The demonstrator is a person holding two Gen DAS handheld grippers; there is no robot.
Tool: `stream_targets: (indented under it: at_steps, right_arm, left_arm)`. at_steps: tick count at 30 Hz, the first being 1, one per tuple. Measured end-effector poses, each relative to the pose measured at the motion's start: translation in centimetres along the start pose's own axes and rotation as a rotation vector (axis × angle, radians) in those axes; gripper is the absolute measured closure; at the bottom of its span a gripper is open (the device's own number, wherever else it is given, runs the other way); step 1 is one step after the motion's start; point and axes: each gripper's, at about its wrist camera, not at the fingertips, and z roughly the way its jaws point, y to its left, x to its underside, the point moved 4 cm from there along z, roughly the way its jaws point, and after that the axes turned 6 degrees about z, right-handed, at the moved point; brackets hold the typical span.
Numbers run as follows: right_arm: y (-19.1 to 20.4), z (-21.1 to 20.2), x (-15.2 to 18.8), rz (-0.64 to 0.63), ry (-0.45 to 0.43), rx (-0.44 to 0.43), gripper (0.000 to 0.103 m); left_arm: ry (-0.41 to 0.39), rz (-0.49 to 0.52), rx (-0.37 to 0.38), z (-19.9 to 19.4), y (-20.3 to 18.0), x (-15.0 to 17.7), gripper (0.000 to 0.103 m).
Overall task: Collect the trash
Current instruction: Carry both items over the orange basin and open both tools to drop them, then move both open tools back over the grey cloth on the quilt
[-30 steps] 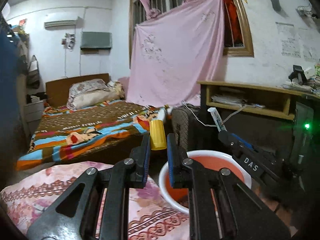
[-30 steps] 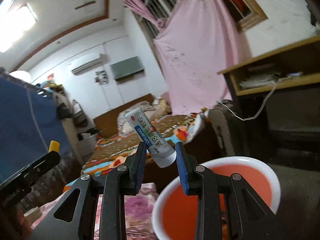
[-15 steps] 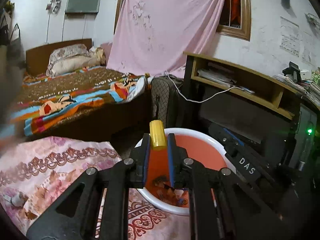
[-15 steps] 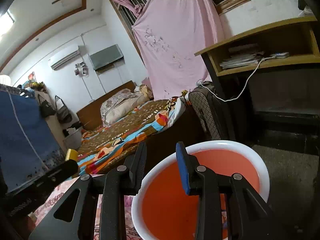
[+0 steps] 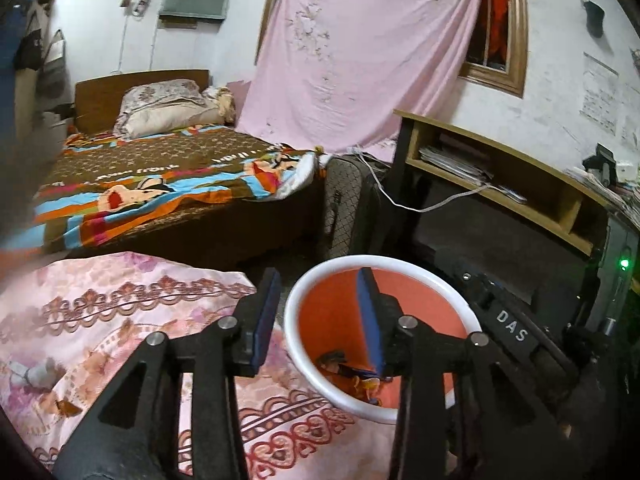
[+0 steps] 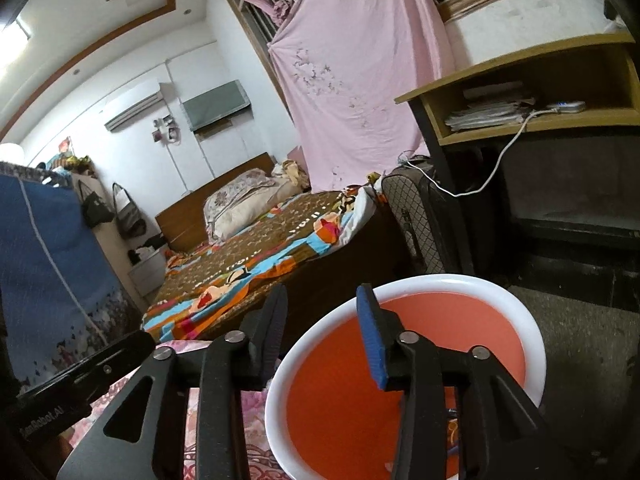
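Note:
An orange bin with a white rim [image 5: 400, 264] stands at the edge of the pink floral cloth [image 5: 120, 312]. My left gripper [image 5: 318, 280] hangs over the bin's near-left rim, its jaws opening with nothing between them. Colourful trash [image 5: 348, 372] lies at the bottom of the bin. In the right wrist view my right gripper [image 6: 322, 296] is also above the bin rim [image 6: 440, 280], its jaws opening and empty. A small crumpled white scrap [image 5: 38, 374] and a brown scrap [image 5: 66, 406] lie on the cloth at the left.
A bed with a colourful blanket [image 5: 160, 188] lies beyond the cloth. A dark suitcase [image 5: 344, 200] and a wooden desk with a shelf of papers [image 5: 500, 172] stand behind the bin. A white cable [image 5: 420, 204] hangs from the desk.
The left gripper tipped down over the bin and opened; the yellow tube it held is gone from its jaws. The right gripper let go of the white tube and has widened.

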Motion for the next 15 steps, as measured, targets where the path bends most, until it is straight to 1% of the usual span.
stream_targets:
  at_steps: [9, 14, 15]
  right_arm:
    - [1.7, -0.3, 0.1, -0.046, -0.02, -0.036, 0.056]
    - [3.0, -0.6, 0.5, -0.075, -0.034, -0.053, 0.054]
    - [3.3, -0.7, 0.6, -0.079, -0.038, -0.056, 0.052]
  left_arm:
    - [-0.053, -0.053, -0.096, -2.3, 2.8, 0.2, 0.065]
    - [-0.077, -0.077, -0.153, -4.2, 4.6, 0.7, 0.058]
    - [-0.084, -0.081, -0.165, -4.6, 4.9, 0.8, 0.058]
